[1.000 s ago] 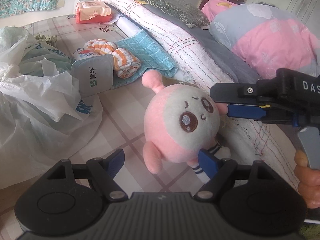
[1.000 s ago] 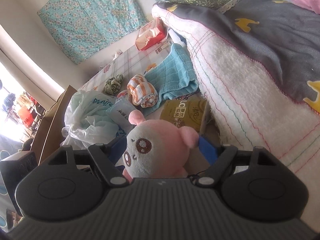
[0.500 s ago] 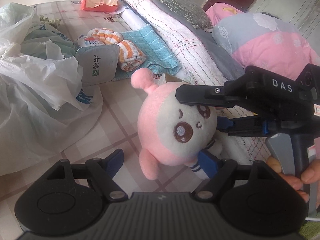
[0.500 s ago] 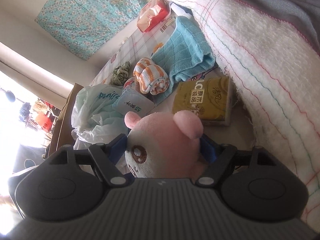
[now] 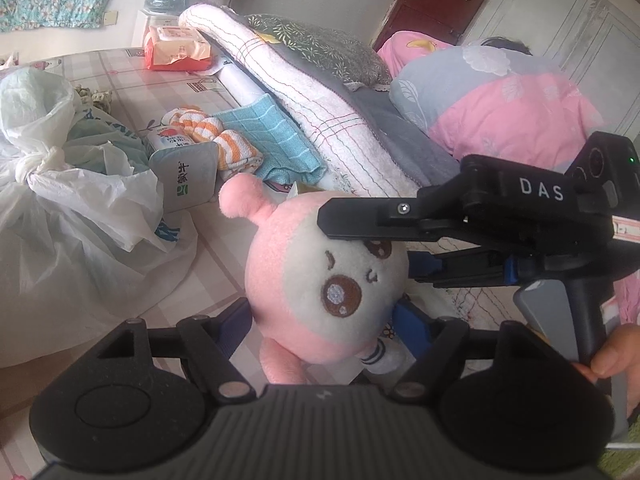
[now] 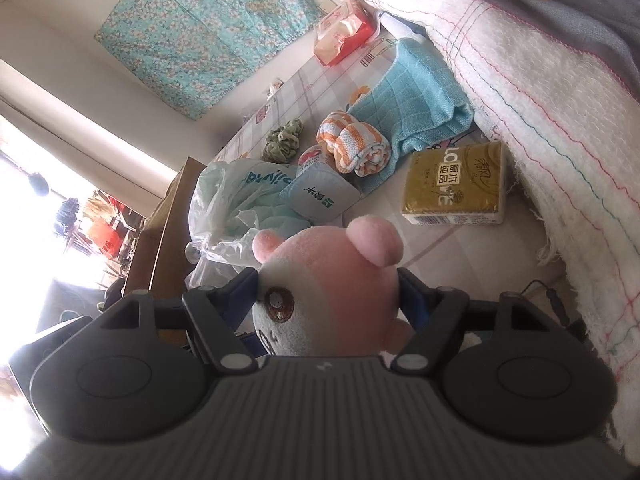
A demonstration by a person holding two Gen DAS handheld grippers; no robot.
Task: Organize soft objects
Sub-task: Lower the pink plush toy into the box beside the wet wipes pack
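Between the jaws of the right gripper (image 6: pixel 326 296), gripping the pink plush toy (image 6: pixel 332 288) by its head, pads pressing into both sides. Lifting clear of the bed sheet (image 5: pixel 224 264), apparently; contact underneath not visible. Hanging with body and legs toward the left gripper (image 5: pixel 320 324), jaws spread wide and holding nothing, toy's lower half lying between them. Head-to-feet axis running from right jaws down toward left jaws; left gripper nearer the legs.

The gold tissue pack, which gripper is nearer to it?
Right. The right gripper, holding the pink plush toy, faces the gold tissue pack; the left gripper sits behind the toy.
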